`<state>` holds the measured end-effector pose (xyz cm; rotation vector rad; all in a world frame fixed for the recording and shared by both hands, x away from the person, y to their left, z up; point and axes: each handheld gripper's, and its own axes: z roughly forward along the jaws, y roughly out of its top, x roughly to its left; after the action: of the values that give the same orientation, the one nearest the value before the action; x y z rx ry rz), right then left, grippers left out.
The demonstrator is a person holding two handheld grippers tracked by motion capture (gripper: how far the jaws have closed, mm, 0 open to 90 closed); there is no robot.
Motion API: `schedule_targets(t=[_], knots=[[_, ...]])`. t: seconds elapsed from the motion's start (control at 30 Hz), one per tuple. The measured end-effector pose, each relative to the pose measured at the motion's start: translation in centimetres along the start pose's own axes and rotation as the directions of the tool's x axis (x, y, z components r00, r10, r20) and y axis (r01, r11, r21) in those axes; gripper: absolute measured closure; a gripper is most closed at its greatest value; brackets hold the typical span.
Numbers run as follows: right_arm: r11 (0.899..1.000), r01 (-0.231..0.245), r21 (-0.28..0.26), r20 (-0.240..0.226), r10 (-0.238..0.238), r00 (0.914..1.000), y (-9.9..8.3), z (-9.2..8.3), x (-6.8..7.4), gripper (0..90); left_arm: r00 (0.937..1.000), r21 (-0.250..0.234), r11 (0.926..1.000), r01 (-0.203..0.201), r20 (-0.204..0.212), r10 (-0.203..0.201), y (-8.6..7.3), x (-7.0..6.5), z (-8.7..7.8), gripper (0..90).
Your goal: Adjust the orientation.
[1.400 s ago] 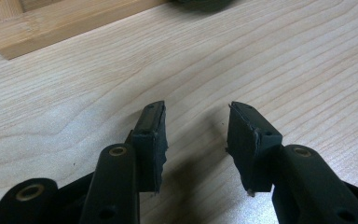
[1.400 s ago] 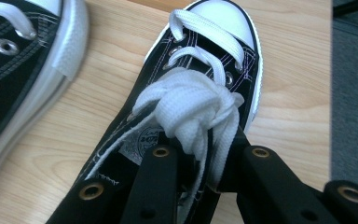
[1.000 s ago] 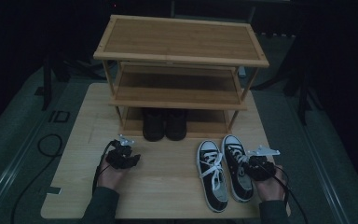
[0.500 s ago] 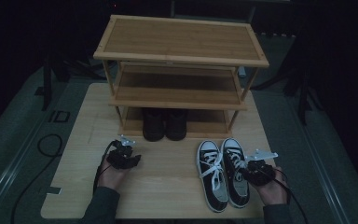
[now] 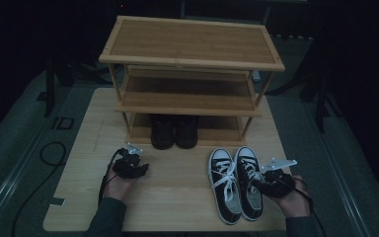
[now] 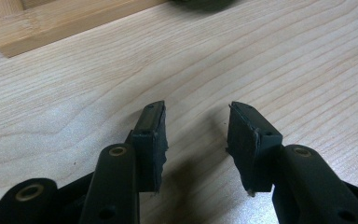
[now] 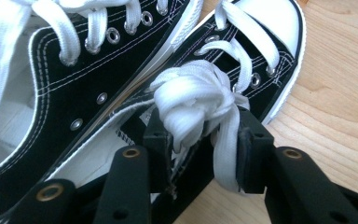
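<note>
Right gripper [image 7: 200,154] at the right black canvas sneaker [image 5: 250,180], jaws just opening, bunched white laces [image 7: 193,100] between them, pads slack, pair of sneakers side by side on the wooden table [image 5: 177,192], left gripper [image 6: 196,140] open, empty, over bare tabletop.

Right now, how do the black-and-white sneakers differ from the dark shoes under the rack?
The black-and-white sneakers have white laces and white toe caps; the dark shoes look fully black. The sneakers lie on the open table near the person, while the dark shoes stand on the lowest shelf of the wooden rack. Both are pairs, set side by side.
</note>
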<state>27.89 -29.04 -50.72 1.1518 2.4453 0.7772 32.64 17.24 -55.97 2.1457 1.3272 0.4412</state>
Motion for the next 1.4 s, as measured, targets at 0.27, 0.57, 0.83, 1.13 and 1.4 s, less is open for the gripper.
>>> schedule_targets(t=[0.27,0.57,0.83,1.13,1.4], knots=[[1.0,0.021,-0.017,-0.01,-0.021,0.9997,0.1,-1.5,-0.2,55.6,1.0,-0.002,1.0,0.005,0.001,-0.005,0.0,0.0,0.0,57.3],[0.995,0.022,-0.101,-0.023,-0.024,0.9994,0.6,-3.5,0.1,52.5,1.0,-0.002,1.0,0.004,0.001,-0.004,0.0,0.0,0.0,57.2],[0.991,0.042,-0.129,-0.039,-0.047,0.9981,0.9,-3.7,1.2,49.4,1.0,-0.002,1.0,0.004,0.002,-0.004,0.0,0.0,0.0,57.1],[0.991,0.042,-0.124,-0.06,-0.05,0.997,0.4,-3.3,2.0,46.5,1.0,-0.003,1.0,0.003,0.002,-0.003,0.0,0.0,0.0,56.9],[0.987,0.043,-0.153,-0.051,-0.051,0.9974,0.3,-3.8,2.2,44.8,1.0,-0.004,1.0,0.002,0.003,-0.002,0.0,0.0,0.1,56.5]])
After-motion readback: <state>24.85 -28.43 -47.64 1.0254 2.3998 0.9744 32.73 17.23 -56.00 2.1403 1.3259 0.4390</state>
